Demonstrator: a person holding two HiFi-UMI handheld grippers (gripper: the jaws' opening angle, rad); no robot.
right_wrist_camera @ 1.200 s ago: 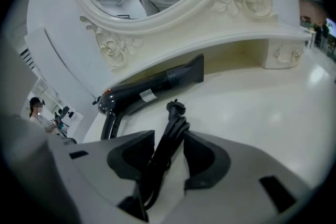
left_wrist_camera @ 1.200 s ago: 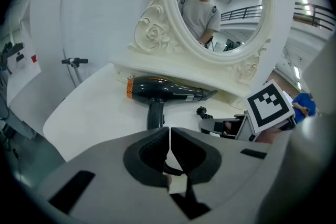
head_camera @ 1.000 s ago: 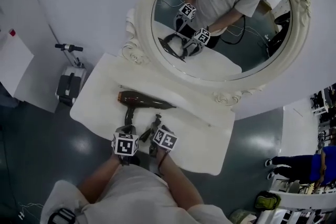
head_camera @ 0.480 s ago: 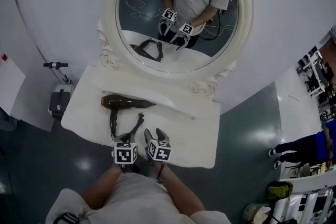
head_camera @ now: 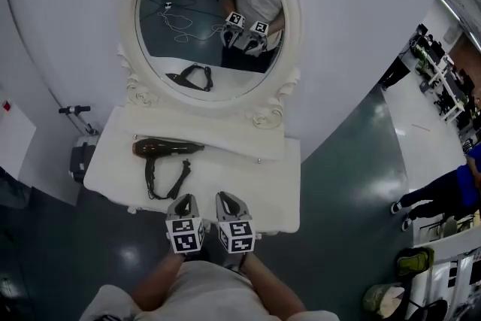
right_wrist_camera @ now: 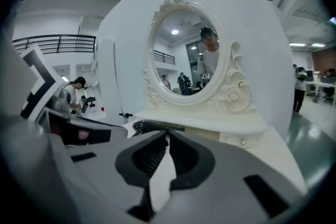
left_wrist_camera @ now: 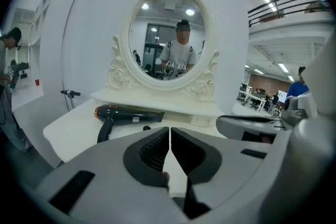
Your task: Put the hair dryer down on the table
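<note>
Left tool (head_camera: 183,199) hangs shut and empty at the near edge of the surface (head_camera: 248,177); right tool (head_camera: 228,197), beside it, is closing on nothing. The hair dryer (head_camera: 167,147) lies ahead and leftward (nearer the left tool), barrel running side to side, handle toward the person.
</note>
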